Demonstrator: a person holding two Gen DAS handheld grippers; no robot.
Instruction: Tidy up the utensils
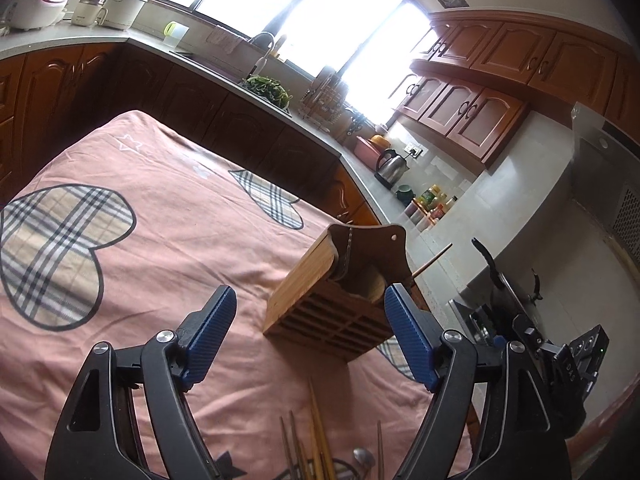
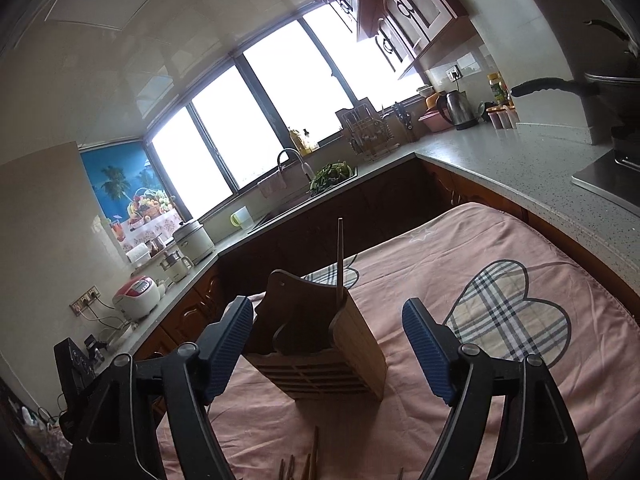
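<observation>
Utensil holder: a slatted bamboo utensil holder with a dark wooden back panel (image 1: 332,300) (image 2: 324,344) stands on the cloth, just ahead of both grippers; its back panel has a small hanging hole near the top.
Inside the holder: one thin wooden chopstick (image 2: 340,264) stands in it, leaning against the rim and rising well above the back panel; in the left wrist view its tip (image 1: 434,258) pokes out past the holder's far side.
Loose utensils: a bunch of bamboo chopsticks (image 1: 316,440) (image 2: 308,464) lies on the cloth near the bottom edge of both views, tips towards the holder, apart from it. A metal spoon (image 1: 363,458) lies just beside them.
Left gripper: the black left gripper with blue ribbed pads (image 1: 310,336) has its jaws spread wide and nothing between them; it hangs above the cloth, the holder showing through the gap.
Right gripper: the black right gripper with blue ribbed pads (image 2: 328,350) is likewise spread wide and empty, with the holder between its fingers in view but not touched.
Surface: a pink tablecloth with plaid heart patches (image 1: 160,208) (image 2: 500,272) covers the table.
Surroundings: grey kitchen counter (image 2: 500,160) around the table, a steel electric kettle (image 1: 392,166) (image 2: 458,110) on it.
</observation>
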